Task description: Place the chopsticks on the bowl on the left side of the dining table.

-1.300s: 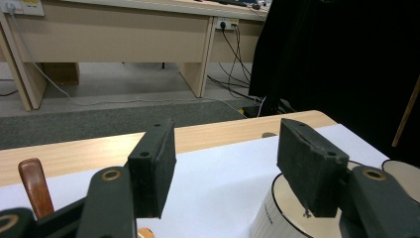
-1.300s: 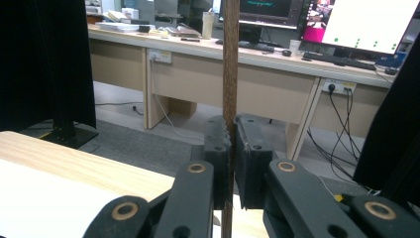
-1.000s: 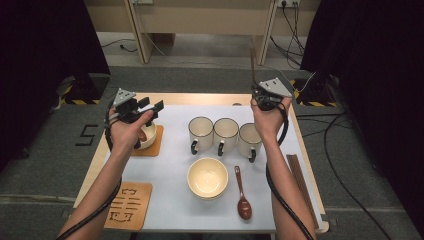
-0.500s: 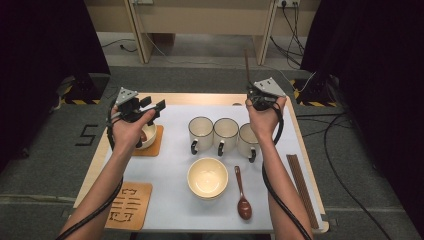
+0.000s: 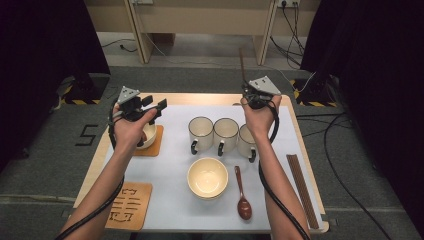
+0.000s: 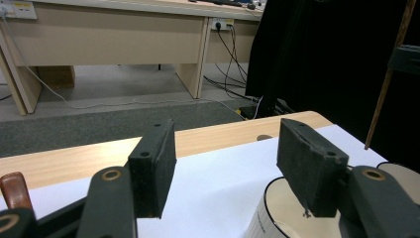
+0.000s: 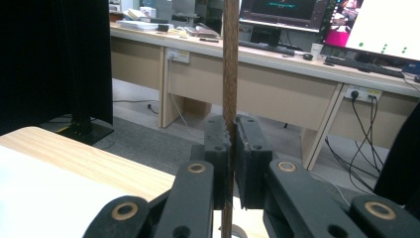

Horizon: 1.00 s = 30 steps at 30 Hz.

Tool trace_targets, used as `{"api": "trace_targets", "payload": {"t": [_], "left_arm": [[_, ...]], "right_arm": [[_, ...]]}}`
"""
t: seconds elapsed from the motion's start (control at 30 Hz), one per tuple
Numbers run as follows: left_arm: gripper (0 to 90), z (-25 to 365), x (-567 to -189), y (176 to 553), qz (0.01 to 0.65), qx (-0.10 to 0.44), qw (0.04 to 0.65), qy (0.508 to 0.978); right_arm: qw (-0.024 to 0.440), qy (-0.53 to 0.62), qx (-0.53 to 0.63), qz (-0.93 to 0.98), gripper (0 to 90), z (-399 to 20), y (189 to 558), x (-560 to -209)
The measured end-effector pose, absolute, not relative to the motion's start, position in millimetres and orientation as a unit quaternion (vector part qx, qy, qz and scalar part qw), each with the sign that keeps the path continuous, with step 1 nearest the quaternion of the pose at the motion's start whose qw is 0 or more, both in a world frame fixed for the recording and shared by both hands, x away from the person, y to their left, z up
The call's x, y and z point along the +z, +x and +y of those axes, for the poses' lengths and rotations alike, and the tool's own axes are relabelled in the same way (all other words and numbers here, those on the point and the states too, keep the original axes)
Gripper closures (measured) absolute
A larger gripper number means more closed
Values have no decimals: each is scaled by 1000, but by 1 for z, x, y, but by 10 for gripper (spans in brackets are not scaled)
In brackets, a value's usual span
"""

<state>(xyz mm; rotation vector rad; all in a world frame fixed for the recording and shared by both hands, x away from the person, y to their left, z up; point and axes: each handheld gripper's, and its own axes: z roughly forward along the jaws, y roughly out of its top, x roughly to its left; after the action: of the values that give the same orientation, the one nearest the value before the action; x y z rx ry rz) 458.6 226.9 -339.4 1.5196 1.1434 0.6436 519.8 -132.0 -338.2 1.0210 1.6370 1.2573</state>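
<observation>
Left side: the left claw (image 5: 159, 105) hangs released, its pads apart with nothing between them, above a small cup on an orange coaster (image 5: 152, 146) at the left of the bench (image 5: 170, 165). It appears parked clear while the other hand works.

Centre: three white mugs (image 5: 226, 135) stand in a row, touching or nearly so, handles toward the near edge. Nearer lie a cream bowl (image 5: 207, 177) and, just right of it, a brown spoon (image 5: 243, 202). A wooden mat (image 5: 131, 205) sits at the near left corner.

Right side: the right claw (image 7: 231, 148) is clenched on a single chopstick (image 7: 230, 74), held upright above the far edge of the bench, probably lifted for placing at the setting. More chopsticks (image 5: 301, 190) lie along the right edge.

Surface: white sheet over a wood top. Room: grey carpet, desks beyond, black curtains at both sides.
</observation>
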Motion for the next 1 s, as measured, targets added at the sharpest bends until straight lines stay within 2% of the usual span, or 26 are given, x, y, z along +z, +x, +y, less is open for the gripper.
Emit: {"api": "trace_targets", "payload": {"t": [1.0], "left_arm": [[395, 218, -332, 465, 473, 272, 540, 641]], "right_arm": [[393, 392, 503, 663, 853, -107, 527, -342]]}}
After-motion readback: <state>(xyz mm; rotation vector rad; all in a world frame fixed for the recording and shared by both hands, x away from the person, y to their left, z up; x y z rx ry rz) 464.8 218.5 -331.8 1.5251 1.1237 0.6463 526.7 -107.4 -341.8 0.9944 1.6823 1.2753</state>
